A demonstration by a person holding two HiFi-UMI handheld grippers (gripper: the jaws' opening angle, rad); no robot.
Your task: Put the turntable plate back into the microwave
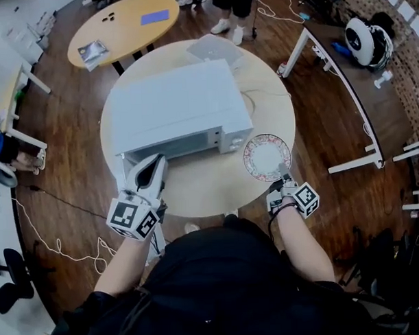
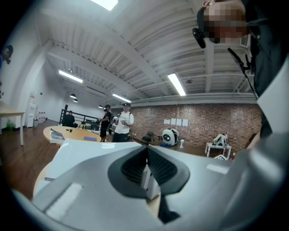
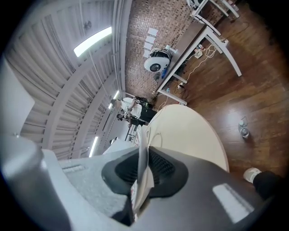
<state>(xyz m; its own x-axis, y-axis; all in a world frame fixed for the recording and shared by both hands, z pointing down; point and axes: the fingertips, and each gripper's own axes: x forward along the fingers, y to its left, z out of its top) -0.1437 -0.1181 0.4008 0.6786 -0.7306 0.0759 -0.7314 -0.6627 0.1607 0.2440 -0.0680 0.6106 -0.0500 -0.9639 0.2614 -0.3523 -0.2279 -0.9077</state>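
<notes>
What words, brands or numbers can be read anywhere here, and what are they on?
No text is readable in any view.
Microwave control panel: markings too small to read.
Booklet on the oval table: print too small.
Sheets on the brick wall: blurred.
Turntable plate: patterned rim, no lettering visible.
Marker cubes: black-and-white square patterns only, no letters.

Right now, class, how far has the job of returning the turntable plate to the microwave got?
Done: the right tongs grip the plate by its rim, beside the microwave. In hand: the left tongs are closed on a white edge at the microwave's front, seemingly its door. Left: carry the plate inside and release it.
</notes>
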